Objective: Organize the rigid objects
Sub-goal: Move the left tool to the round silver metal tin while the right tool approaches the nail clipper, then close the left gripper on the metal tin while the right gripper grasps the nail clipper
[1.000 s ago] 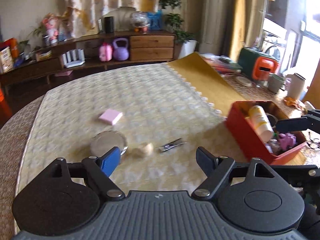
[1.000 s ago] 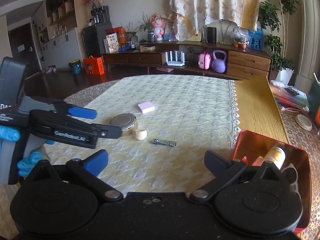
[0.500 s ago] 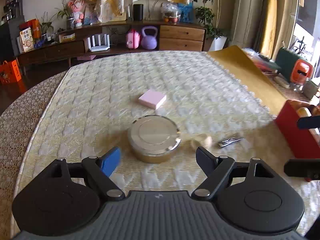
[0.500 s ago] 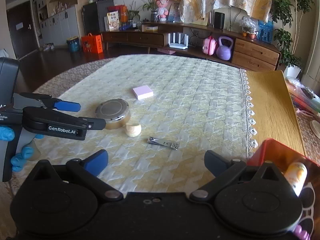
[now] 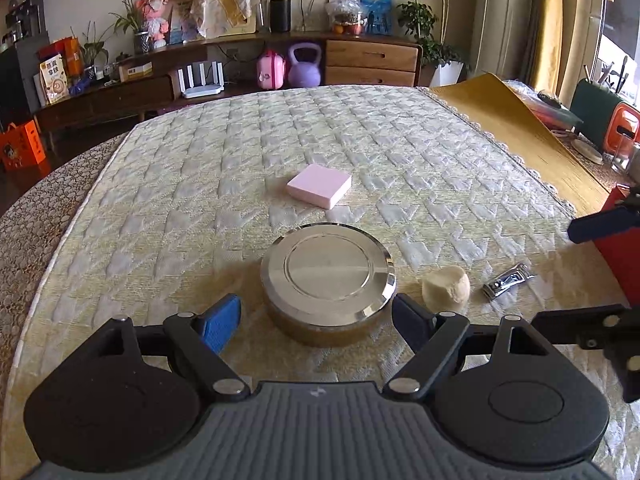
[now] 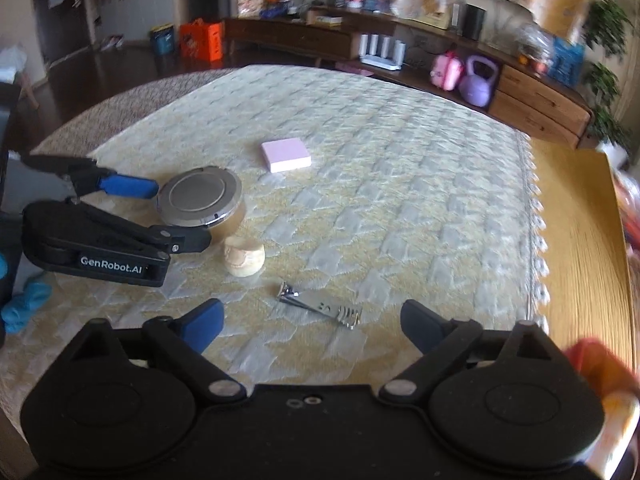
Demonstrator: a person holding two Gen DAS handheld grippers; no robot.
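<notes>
I see my left gripper [image 5: 316, 320] low over the worktop [image 5: 160, 208], which has a pale yellow cloth on it. Its jaws are wide open, one on each side of the round metal tin [image 5: 328, 276]. The blue pads are close to the tin, but I cannot see them press on it. The tin sits flat on the cloth with its shiny lid on.

Just beside the tin, on its right, lies a small cream lump [image 5: 446, 286]. Next to that is a silver nail clipper [image 5: 506, 280]. A pink pad [image 5: 319, 185] lies farther back, apart from the tin.

My right gripper [image 6: 312, 320] is over the nail clipper [image 6: 320, 305]. Its jaws have just been closing a bit, but they are not on it; the clipper lies flat between them, untouched.

At the right edge I see part of a red box [image 5: 616, 248].
</notes>
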